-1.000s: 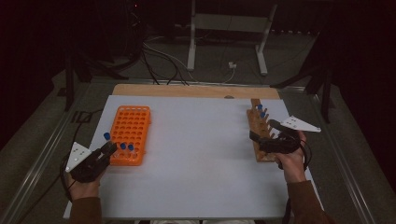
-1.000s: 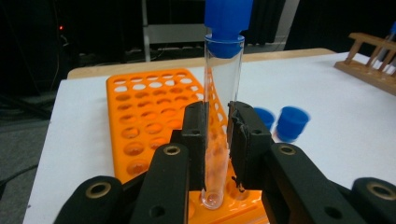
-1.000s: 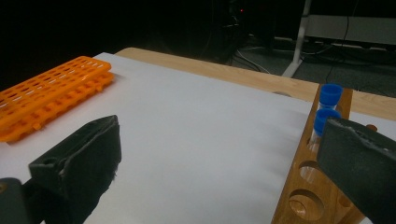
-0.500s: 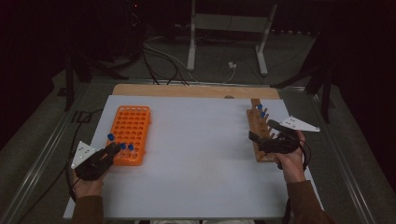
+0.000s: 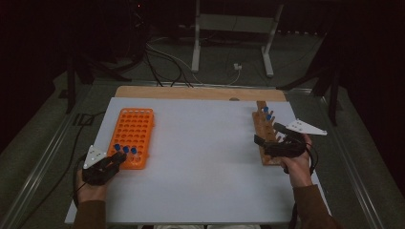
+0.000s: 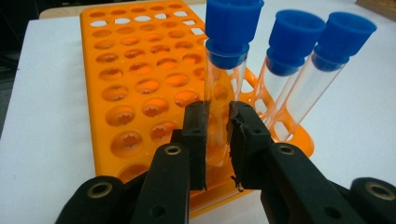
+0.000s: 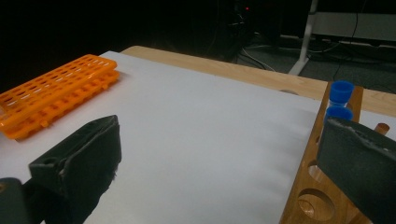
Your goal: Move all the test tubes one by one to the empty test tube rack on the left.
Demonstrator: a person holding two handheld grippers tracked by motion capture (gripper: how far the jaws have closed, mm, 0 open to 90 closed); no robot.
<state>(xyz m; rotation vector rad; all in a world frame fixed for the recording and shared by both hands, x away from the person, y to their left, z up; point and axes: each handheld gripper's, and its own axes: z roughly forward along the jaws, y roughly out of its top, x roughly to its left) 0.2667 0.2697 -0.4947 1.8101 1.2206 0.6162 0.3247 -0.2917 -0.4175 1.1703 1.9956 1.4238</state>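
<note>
Your left gripper [image 6: 217, 140] was clenched on a clear blue-capped test tube [image 6: 224, 84] standing in the near row of the orange tube rack [image 5: 133, 136], two more capped tubes [image 6: 299, 70] just beside it; your right gripper [image 5: 274, 138] hung released, jaws wide, at the wooden rack [image 5: 262, 138] holding two blue-capped tubes [image 7: 341, 100] on the white table sheet [image 5: 200, 157].

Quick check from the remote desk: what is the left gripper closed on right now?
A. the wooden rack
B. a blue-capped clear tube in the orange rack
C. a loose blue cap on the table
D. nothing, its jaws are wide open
B: in the left gripper view, the left gripper is clamped on the glass of the blue-capped tube standing in the orange rack.
</note>
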